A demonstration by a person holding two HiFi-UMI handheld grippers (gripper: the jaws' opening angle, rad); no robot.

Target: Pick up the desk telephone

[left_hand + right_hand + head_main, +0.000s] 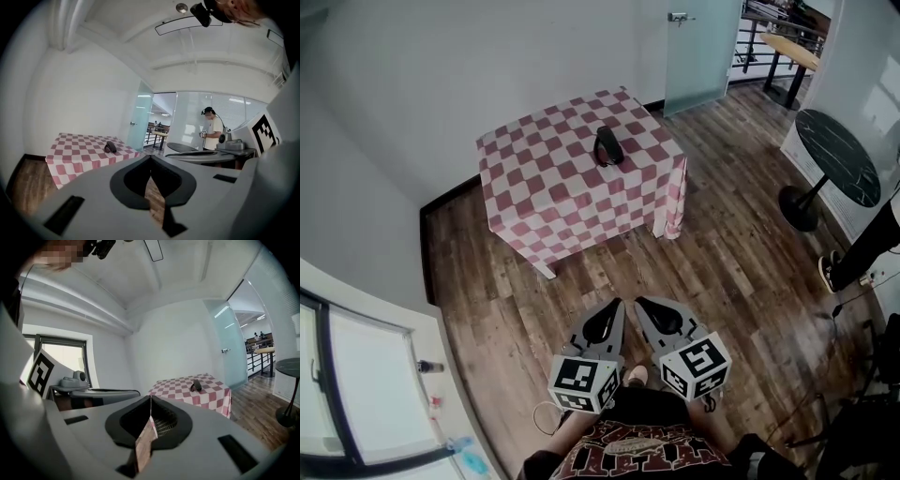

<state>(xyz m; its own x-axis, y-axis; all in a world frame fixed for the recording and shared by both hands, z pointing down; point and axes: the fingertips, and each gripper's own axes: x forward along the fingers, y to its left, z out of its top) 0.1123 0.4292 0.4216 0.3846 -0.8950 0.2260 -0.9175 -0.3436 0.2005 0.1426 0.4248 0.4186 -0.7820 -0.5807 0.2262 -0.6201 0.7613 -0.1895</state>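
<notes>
Left gripper (pixel 614 306) and right gripper (pixel 642 304) are clenched, empty, far from the telephone (pixel 607 147) on the checked surface (pixel 546 192). Walk closer first, then open one.

This looks like an office or studio interior, sparsely furnished. It has plain white walls, a wood-plank floor (pixel 722 272), a frosted glass door (pixel 698 52) at top centre and a window (pixel 356 375) at lower left. A table (pixel 572 187) under a checked cloth stands near the corner, and a round dark pedestal table (pixel 839 155) stands at right. Beyond the door are railings (pixel 755 42) and a bright hall.
</notes>
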